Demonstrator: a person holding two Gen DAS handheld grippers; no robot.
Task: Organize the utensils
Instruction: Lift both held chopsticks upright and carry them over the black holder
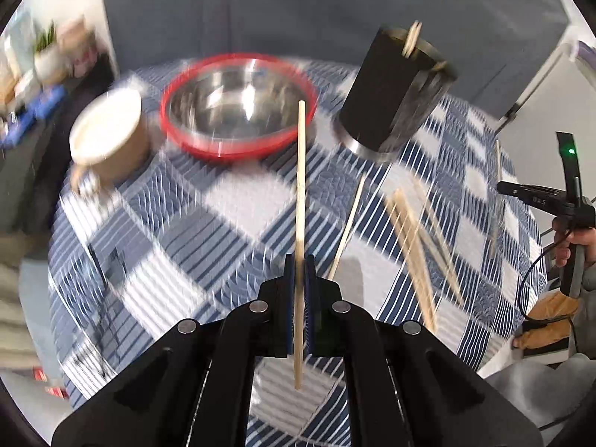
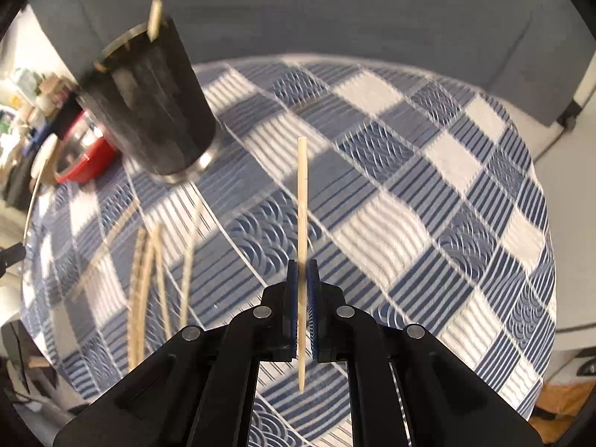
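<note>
Two sets of tongs, each clamped on one thin pale wooden chopstick: left tongs (image 1: 299, 260) grip theirs (image 1: 300, 186), right tongs (image 2: 302, 266) grip theirs (image 2: 302, 201). Both sticks are pinched nearer the tail, long end forward, off the desk.

Risks, as I judge them:
- Both views are motion-blurred; a smooth round stick in a narrow pinch could pivot or slip.
- The tall black cylindrical holder with the steel base (image 1: 395, 89) has a small mouth with sticks already poking out; a skewed tip could catch the rim and tip it.
- Two sets of tongs heading for one holder could collide.

More loose chopsticks (image 1: 413, 246) lie scattered on the blue-and-white checked quilted desk cover (image 1: 238, 201), near the holder.
</note>
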